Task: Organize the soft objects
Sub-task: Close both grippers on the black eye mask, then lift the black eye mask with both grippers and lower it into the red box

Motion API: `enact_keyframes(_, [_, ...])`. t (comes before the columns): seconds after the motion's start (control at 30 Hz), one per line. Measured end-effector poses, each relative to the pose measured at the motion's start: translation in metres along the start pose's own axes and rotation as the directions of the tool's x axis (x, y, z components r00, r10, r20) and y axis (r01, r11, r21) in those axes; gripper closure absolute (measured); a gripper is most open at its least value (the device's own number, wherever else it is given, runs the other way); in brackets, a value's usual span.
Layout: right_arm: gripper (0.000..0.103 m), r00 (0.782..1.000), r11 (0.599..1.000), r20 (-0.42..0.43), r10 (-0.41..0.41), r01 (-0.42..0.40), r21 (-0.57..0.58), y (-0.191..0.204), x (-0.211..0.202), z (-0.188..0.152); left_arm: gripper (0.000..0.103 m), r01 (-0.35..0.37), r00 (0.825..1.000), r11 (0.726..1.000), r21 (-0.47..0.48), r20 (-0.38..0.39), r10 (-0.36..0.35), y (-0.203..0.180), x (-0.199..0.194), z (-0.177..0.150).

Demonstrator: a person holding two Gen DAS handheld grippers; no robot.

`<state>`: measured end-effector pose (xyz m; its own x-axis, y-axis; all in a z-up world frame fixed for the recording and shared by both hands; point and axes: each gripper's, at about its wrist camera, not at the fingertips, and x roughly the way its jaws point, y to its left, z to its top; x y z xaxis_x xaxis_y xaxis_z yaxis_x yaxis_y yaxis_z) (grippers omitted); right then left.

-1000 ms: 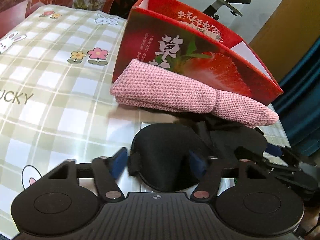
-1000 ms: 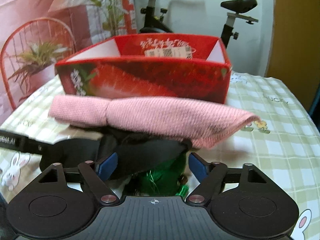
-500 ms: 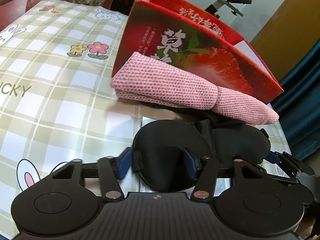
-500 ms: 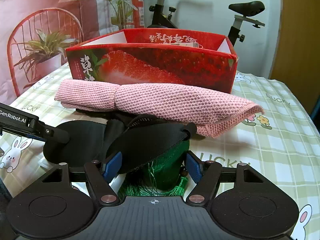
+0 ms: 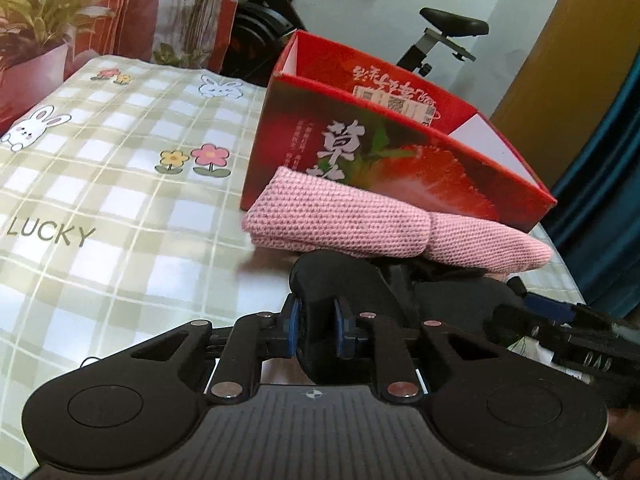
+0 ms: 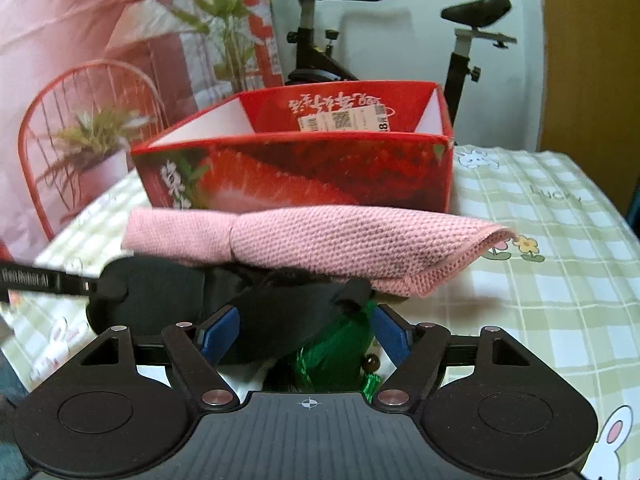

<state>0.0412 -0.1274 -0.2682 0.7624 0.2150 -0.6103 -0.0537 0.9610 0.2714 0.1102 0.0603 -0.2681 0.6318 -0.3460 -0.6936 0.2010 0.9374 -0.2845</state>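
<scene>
Left gripper (image 5: 317,321) just closed, pinching black eye mask (image 5: 336,280) end for lifting. Right gripper (image 6: 307,332) wide, straddling mask, gripping nothing. Red box (image 5: 400,152) beyond, likely destination

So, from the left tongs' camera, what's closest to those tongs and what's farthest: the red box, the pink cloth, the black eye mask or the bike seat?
1. Eye mask, pinched between the left tongs.
2. Pink cloth, just behind the mask.
3. Red box, standing behind the cloth.
4. Bike seat, off the table, top right.
</scene>
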Motion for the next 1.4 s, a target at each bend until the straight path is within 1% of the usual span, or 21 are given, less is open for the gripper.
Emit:
enact_keyframes(0.07, [0.034,1.000,0.999,-0.008,0.020,-0.020,0.042,-0.007,0.004,0.005,0.085,-0.001,1.000,1.000,0.001,-0.005,0.001,0.000,0.002,0.001])
enact_keyframes(0.13, [0.040,1.000,0.998,-0.009,0.020,-0.020,0.053,-0.009,0.010,0.008,0.085,-0.002,1.000,1.000,0.000,-0.008,0.002,0.003,0.002,0.000])
enact_keyframes(0.2, [0.052,1.000,1.000,-0.015,0.005,-0.005,0.028,-0.007,0.013,0.011,0.085,-0.001,1.000,1.000,-0.003,-0.013,0.001,0.005,0.003,-0.001])
enact_keyframes(0.27, [0.059,1.000,1.000,-0.003,-0.007,0.007,-0.001,-0.002,0.011,0.011,0.085,-0.002,1.000,1.000,-0.005,-0.016,0.002,0.006,0.001,-0.003])
enact_keyframes(0.4, [0.067,1.000,1.000,0.015,-0.011,0.011,-0.028,0.004,0.007,0.013,0.085,-0.006,1.000,1.000,-0.008,-0.027,0.006,0.007,0.004,-0.006])
enact_keyframes(0.47, [0.070,1.000,1.000,0.011,-0.014,0.014,-0.028,0.004,0.007,0.013,0.085,-0.007,0.999,1.000,-0.008,-0.032,0.007,0.007,0.005,-0.008])
enact_keyframes(0.5, [0.075,1.000,0.999,0.010,-0.024,0.024,-0.031,0.004,0.007,0.012,0.085,-0.007,0.999,1.000,-0.009,-0.031,0.007,0.007,0.005,-0.008])
enact_keyframes(0.53, [0.078,0.999,0.998,0.012,-0.037,0.038,-0.044,0.005,0.006,0.012,0.085,-0.005,1.000,1.000,-0.010,-0.028,0.005,0.008,0.004,-0.009])
enact_keyframes(0.6, [0.090,0.997,0.993,0.031,-0.065,0.067,-0.096,0.011,0.001,0.012,0.085,-0.001,1.000,1.000,-0.013,-0.018,0.001,0.008,0.002,-0.008])
enact_keyframes(0.67, [0.094,0.997,0.990,0.054,-0.058,0.065,-0.123,0.015,-0.007,0.013,0.085,0.002,1.000,1.000,-0.013,-0.004,-0.002,0.007,-0.002,-0.007])
enact_keyframes(0.83, [0.096,0.997,0.991,0.076,-0.005,0.014,-0.130,0.023,-0.021,0.015,0.085,0.021,0.999,1.000,0.018,0.045,-0.022,-0.002,-0.015,-0.003])
enact_keyframes(0.97, [0.096,0.997,0.991,0.072,0.026,-0.016,-0.134,0.031,-0.027,0.013,0.085,0.037,0.997,0.999,0.036,0.060,-0.039,-0.007,-0.022,-0.003])
enact_keyframes(1.13, [0.096,0.997,0.993,0.059,0.051,-0.045,-0.107,0.031,-0.032,0.008,0.085,0.065,0.996,0.997,0.051,0.052,-0.068,-0.011,-0.026,-0.004])
enact_keyframes(1.23, [0.096,0.997,0.994,0.053,0.049,-0.044,-0.097,0.029,-0.033,0.004,0.085,0.085,0.995,0.995,0.061,0.044,-0.087,-0.013,-0.025,-0.006])
enact_keyframes(1.4, [0.096,0.998,0.995,0.042,0.041,-0.037,-0.092,0.027,-0.029,0.003,0.085,0.090,0.995,0.994,0.064,0.025,-0.092,-0.013,-0.019,-0.007])
